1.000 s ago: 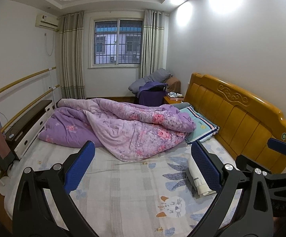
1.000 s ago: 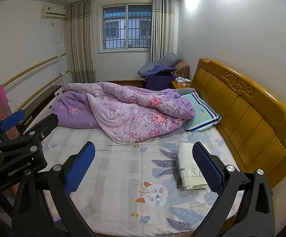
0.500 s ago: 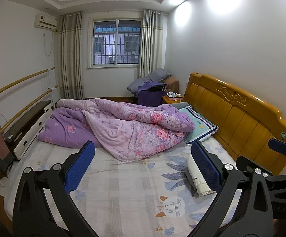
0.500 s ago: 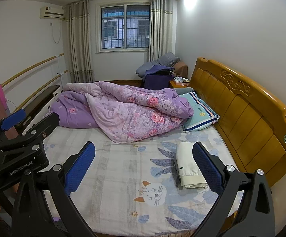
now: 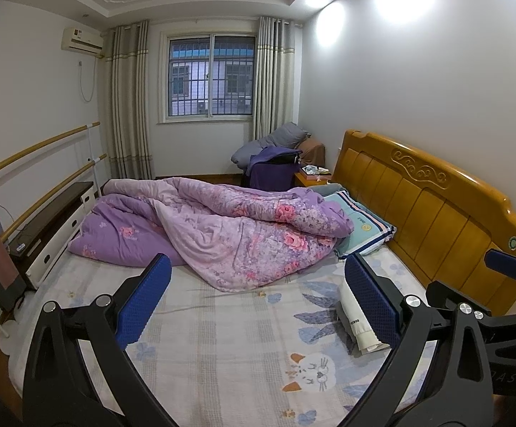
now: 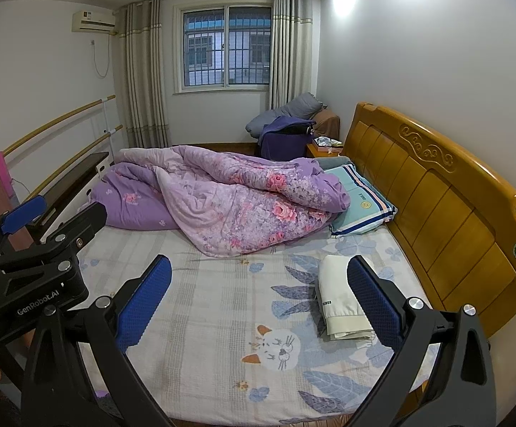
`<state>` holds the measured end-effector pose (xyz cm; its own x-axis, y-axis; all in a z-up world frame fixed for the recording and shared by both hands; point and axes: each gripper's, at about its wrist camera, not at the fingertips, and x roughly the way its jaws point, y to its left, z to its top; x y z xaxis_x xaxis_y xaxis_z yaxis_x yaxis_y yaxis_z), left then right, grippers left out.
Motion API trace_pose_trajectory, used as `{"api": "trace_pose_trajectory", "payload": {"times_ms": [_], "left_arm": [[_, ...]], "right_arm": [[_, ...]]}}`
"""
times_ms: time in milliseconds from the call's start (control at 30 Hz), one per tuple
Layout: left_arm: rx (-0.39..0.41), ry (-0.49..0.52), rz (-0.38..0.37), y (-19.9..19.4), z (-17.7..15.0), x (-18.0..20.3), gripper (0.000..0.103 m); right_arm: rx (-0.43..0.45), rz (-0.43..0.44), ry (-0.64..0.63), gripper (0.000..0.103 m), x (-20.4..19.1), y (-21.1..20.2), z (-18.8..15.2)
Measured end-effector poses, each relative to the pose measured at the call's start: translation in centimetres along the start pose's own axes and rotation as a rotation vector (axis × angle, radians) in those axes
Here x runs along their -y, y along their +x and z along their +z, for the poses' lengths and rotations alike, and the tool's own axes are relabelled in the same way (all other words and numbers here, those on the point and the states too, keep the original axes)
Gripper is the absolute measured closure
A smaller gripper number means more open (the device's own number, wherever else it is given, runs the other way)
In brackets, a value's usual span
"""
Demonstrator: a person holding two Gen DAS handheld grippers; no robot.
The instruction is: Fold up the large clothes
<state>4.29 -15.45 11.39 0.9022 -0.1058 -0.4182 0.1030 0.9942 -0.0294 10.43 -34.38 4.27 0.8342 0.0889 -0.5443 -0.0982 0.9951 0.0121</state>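
Observation:
A folded cream garment (image 6: 339, 299) lies on the bed sheet (image 6: 222, 306) near the headboard side; it also shows in the left wrist view (image 5: 354, 316), partly behind a finger. My left gripper (image 5: 258, 302) is open and empty, held above the sheet. My right gripper (image 6: 258, 302) is open and empty too, with the garment just inside its right finger (image 6: 371, 295). The left gripper's body (image 6: 26, 267) shows at the left of the right wrist view.
A crumpled purple floral quilt (image 5: 222, 227) fills the far half of the bed. A striped pillow (image 6: 361, 203) lies by the wooden headboard (image 6: 446, 192). A dark bench (image 5: 47, 213) and wall rails run along the left. A chair with clothes (image 6: 286, 131) stands by the window.
Both views have shifted slightly, as the grippers drift a little back from the bed. Both grippers stay open. The garment has not moved.

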Motion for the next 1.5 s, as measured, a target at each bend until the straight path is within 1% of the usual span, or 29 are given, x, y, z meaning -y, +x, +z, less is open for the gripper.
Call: {"api": "trace_pose_trajectory", "payload": {"times_ms": [1500], "left_arm": [[-0.006,0.013,-0.007,1.2,0.2,-0.9,0.005]], "right_arm": [[-0.016,0.009,0.000,0.008,0.5,1.7,0.1]]}}
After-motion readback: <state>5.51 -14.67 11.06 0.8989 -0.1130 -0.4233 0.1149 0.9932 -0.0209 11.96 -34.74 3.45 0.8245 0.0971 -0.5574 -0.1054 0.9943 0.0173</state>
